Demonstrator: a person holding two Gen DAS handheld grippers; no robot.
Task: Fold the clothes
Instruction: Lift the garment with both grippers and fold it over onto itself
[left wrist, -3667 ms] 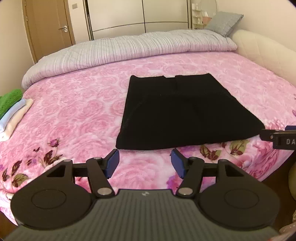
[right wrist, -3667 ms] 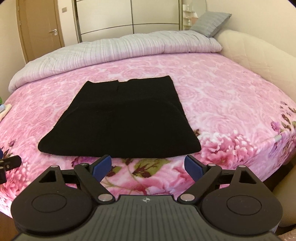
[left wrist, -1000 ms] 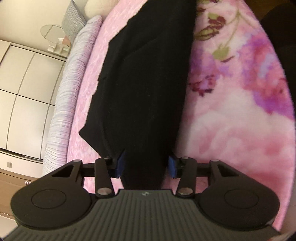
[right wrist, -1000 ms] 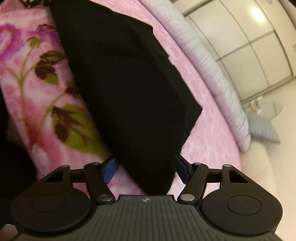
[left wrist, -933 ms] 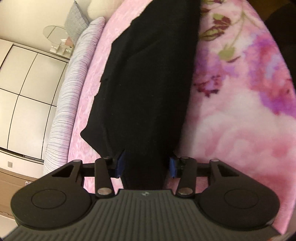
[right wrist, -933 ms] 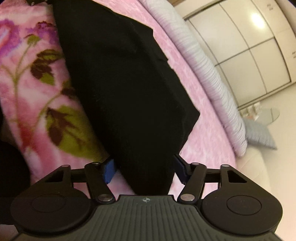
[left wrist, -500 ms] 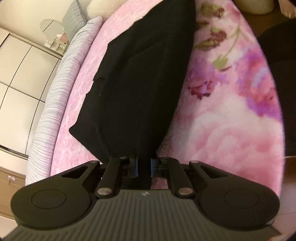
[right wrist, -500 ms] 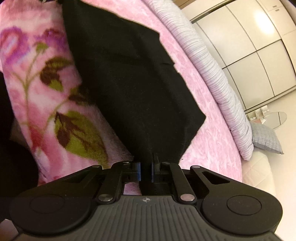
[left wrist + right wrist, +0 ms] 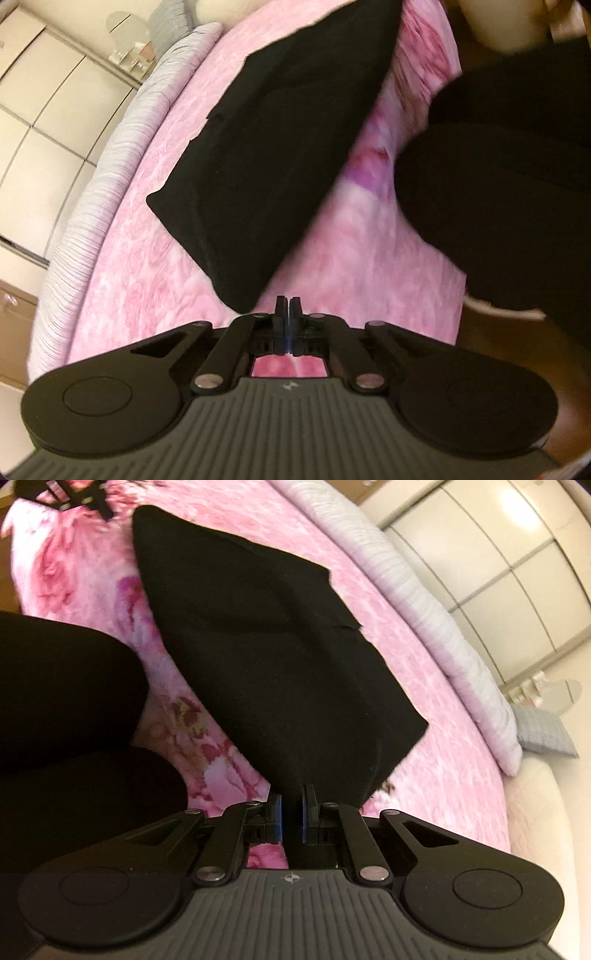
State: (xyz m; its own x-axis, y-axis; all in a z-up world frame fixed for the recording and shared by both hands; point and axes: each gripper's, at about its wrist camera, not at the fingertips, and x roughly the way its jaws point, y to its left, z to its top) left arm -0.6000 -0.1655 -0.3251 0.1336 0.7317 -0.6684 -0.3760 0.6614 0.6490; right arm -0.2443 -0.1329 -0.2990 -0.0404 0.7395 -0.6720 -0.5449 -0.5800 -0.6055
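Your left gripper point(image 9: 286, 306) has its jaws pressed together with nothing between them: the blue pads meet, and the near corner of the black garment point(image 9: 273, 147) ends just beyond and to the left of the tips, apart from them. Those jaws closed within the last second, and the cloth that lay between them then is now outside. Your right gripper point(image 9: 290, 805) is pinching the black garment point(image 9: 280, 657): a fold of dark cloth runs down between the blue pads point(image 9: 275, 821), which stand slightly apart around it. The garment lies folded on the pink floral bedspread point(image 9: 155, 288), stretching away from both grippers, its right-hand near corner drawn up to the right tips. In the right wrist view, your left gripper point(image 9: 79, 496) shows small and blurred at the top left, beyond the garment's far corner. A grey striped duvet point(image 9: 432, 602) lines the far edge of the bed, with cream wardrobe doors point(image 9: 495, 542) behind. Your black-clothed legs point(image 9: 502, 192) stand against the bed's near side.
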